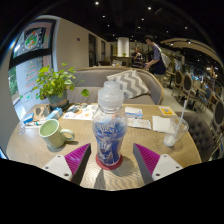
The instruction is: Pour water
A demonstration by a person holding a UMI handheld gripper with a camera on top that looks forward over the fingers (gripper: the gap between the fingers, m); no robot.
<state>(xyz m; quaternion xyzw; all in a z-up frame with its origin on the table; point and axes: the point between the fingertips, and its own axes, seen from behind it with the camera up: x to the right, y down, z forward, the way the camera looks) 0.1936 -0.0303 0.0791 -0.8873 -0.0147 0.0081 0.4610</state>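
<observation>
Claw (110, 158) spread, unclenched; water bottle (110, 125) upright on bench (140, 140) between pads, gaps either side. Centre, squeeze mid-body, lift straight. Green mug (52, 133) ahead-left, glass (178, 128) ahead-right.

Bottle (110, 128) dead centre on the surface (130, 172), standing between the tongs (112, 160)

There's a gap at each side of it, so the tongs sit spread around it. A mug (53, 133) is off to its left, a glass (174, 130) to its right, a potted plant (55, 84) behind the mug, and papers (82, 112) lie behind the bottle. A person (154, 54) stands well back.
</observation>
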